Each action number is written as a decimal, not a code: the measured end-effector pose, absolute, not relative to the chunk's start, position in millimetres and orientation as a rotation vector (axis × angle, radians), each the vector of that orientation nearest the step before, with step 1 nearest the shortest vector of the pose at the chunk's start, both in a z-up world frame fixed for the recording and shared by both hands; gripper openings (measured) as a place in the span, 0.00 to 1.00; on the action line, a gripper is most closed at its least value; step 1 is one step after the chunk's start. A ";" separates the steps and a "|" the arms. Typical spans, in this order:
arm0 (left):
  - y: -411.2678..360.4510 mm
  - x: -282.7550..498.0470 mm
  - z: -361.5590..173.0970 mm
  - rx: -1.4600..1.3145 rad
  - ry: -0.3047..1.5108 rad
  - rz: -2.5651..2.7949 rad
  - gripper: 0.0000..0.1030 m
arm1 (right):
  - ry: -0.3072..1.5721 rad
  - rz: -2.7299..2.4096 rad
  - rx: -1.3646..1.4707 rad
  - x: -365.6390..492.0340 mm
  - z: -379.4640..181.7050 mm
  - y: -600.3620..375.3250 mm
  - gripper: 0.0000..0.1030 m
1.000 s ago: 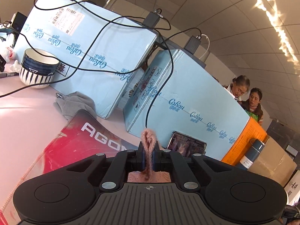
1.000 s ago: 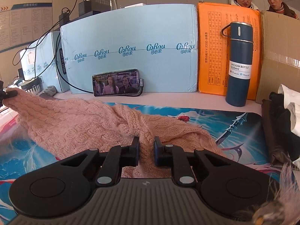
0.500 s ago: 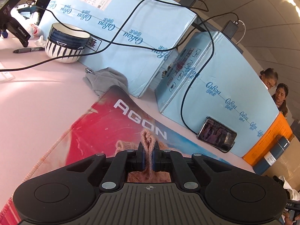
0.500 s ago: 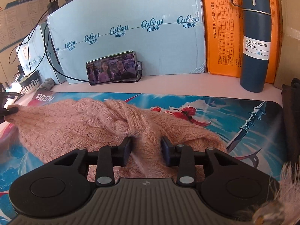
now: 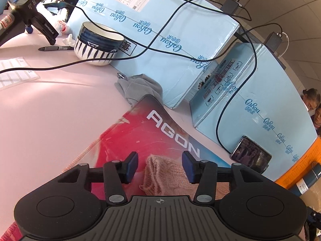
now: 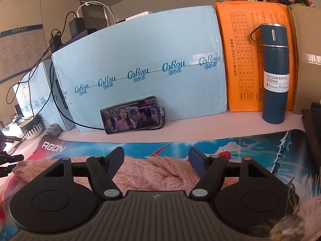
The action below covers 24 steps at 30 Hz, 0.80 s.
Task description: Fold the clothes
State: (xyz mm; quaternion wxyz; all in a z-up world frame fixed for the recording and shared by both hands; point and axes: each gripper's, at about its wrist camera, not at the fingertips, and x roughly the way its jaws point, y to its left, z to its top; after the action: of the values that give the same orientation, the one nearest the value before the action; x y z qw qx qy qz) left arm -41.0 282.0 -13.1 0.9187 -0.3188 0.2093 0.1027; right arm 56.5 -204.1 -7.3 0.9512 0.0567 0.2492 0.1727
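Both grippers, left and right, now stand spread wide, having released the pink knit sweater. It lies low in frame on the AGON desk mat, so this fold appears set down.

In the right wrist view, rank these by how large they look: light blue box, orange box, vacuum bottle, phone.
1. Light blue box
2. Orange box
3. Vacuum bottle and phone: similar apparent area, so unranked; the bottle stands upright, the phone lies sideways against the light blue box.
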 end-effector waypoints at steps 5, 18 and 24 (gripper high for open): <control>277.5 -58.8 -4.5 -0.732 0.423 0.208 0.70 | 0.576 0.246 0.084 74.3 -42.2 -188.8 0.68; 233.6 -15.2 -12.7 -0.475 0.549 0.296 0.81 | 0.471 0.265 0.302 38.7 -30.9 -225.5 0.79; 206.5 -7.4 -14.4 -0.283 0.577 0.281 0.45 | 0.471 0.287 0.368 36.9 -33.3 -229.6 0.80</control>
State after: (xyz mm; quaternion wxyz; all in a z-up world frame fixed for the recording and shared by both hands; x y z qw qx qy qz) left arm -7.4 206.5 -14.4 0.9392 -0.1384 0.2826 0.1374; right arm 36.9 -229.6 -33.3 0.9455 0.1806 0.2314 0.1411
